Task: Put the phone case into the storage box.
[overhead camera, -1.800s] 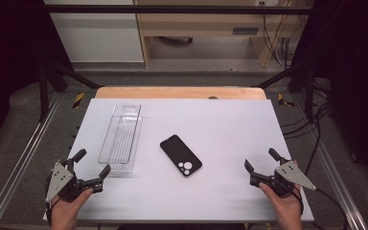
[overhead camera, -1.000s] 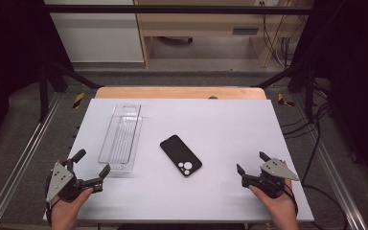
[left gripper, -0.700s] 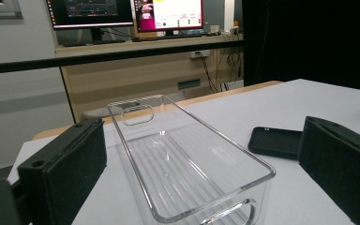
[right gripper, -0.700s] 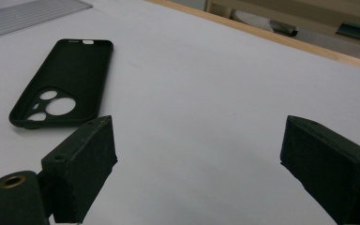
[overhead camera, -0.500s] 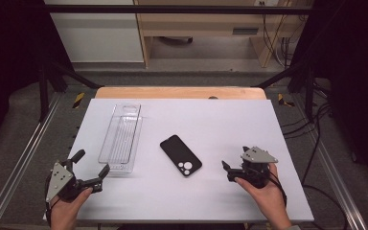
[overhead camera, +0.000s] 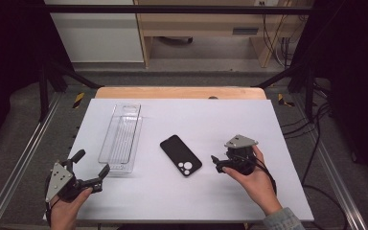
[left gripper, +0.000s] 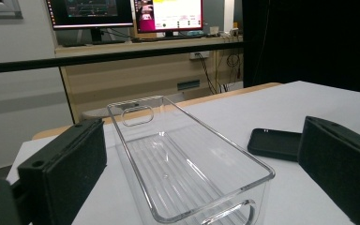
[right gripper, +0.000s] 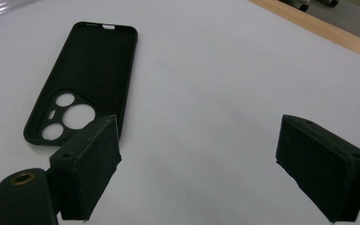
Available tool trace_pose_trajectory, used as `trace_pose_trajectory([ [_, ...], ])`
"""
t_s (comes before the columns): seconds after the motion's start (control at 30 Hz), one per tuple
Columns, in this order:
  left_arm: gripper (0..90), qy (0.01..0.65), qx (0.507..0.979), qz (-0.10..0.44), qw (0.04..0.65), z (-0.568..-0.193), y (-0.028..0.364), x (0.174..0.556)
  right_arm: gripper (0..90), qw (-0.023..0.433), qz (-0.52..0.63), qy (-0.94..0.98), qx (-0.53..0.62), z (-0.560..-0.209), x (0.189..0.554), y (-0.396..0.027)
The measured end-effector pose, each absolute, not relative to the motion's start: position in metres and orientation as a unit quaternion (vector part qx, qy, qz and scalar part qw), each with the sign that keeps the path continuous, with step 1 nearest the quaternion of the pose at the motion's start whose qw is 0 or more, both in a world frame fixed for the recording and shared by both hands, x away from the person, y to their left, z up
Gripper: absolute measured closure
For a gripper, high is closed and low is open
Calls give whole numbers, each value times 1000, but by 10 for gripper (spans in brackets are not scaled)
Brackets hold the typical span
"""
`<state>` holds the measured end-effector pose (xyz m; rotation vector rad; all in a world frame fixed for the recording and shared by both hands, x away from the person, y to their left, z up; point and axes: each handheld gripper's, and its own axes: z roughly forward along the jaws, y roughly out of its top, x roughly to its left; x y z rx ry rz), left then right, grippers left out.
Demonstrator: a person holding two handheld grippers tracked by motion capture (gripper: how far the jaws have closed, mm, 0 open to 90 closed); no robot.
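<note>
Both grippers gape empty: the right gripper (overhead camera: 216,163) just beside the case (overhead camera: 180,155) with bare table (overhead camera: 249,120) around, the left gripper (overhead camera: 92,167) at the tray (overhead camera: 121,139) end.

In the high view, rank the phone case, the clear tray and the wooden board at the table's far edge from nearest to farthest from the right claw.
1. Phone case: just left of the right claw, flat on the table.
2. Clear tray: farther left, beyond the case.
3. Wooden board: along the table's far edge.
</note>
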<state>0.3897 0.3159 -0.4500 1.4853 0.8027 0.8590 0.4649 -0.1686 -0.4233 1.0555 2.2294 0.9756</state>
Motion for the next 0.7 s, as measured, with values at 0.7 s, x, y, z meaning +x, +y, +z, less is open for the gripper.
trace_pose_trajectory([
  [0.7,12,342,641,368,581,-450,315,390,208,166,320,847,392,-421,487,-137],
])
